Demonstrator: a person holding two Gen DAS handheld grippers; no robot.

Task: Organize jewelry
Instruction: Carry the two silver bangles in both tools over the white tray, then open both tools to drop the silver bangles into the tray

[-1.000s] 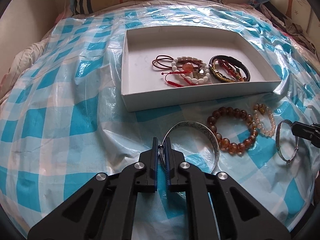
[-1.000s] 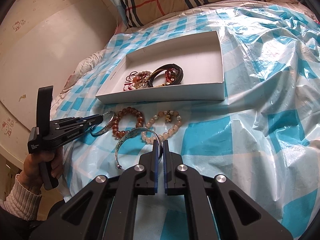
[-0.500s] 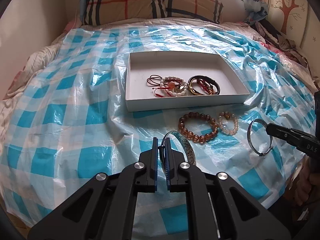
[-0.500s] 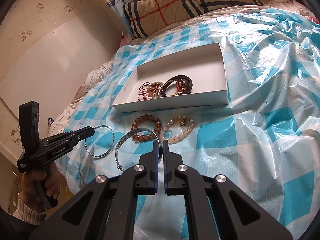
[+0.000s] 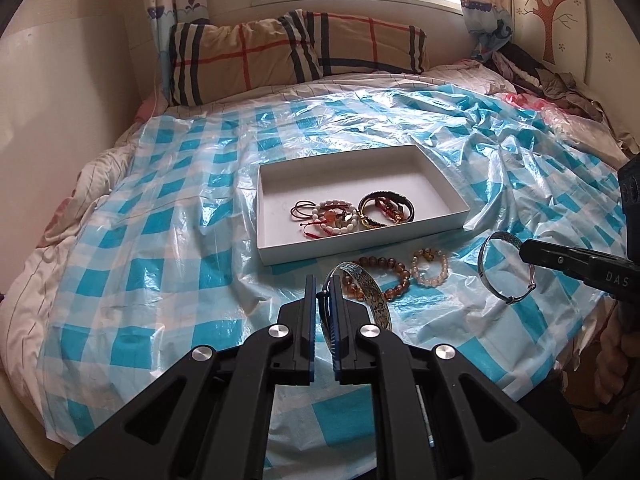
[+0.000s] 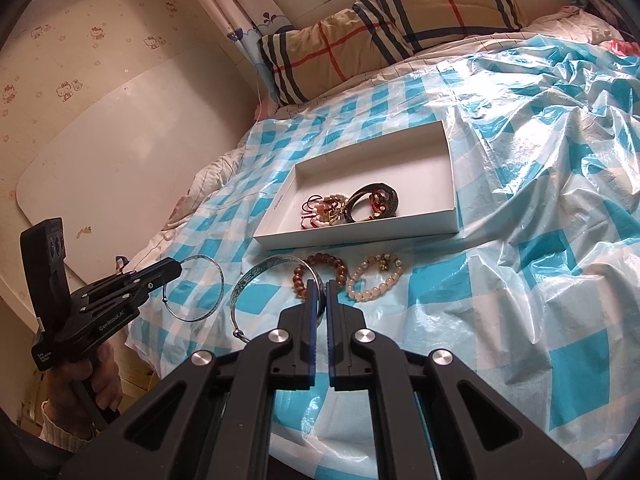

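Both grippers grip bangles above the bed's near edge: left gripper (image 5: 323, 282) clamped on a bangle (image 5: 370, 292), right gripper (image 6: 322, 288) on another bangle (image 6: 260, 276). Box (image 5: 436, 222) sits mid-bed.

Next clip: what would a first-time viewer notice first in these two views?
Each tool holds a silver bangle above the blue-checked plastic sheet: the left tool pinches the engraved silver bangle, the right tool the plain silver bangle. Behind them lies the white box, bracelets heaped inside, with an amber bead bracelet and a pale bead bracelet left in front.
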